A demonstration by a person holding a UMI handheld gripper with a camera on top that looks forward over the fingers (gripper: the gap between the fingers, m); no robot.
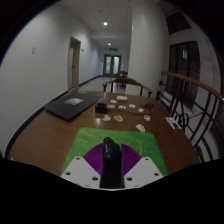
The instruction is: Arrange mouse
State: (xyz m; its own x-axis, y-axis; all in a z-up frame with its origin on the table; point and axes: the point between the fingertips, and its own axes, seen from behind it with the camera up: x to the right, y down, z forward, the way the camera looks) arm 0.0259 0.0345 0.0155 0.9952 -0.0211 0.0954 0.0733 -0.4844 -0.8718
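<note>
A black mouse (111, 165) stands between my two fingers, narrow side up, and both purple pads press against its sides. My gripper (111, 172) is shut on it. Under the fingers and the mouse lies a bright green mat (92, 142) on the near part of a brown wooden table (50, 135). I cannot tell whether the mouse rests on the mat or is held just above it.
A flat black pad (72, 105) lies at the table's left beyond the fingers. Several small white things (126, 100) are scattered over the far middle, and one white thing (141, 127) lies nearer on the right. A white object (181, 121) sits at the right edge.
</note>
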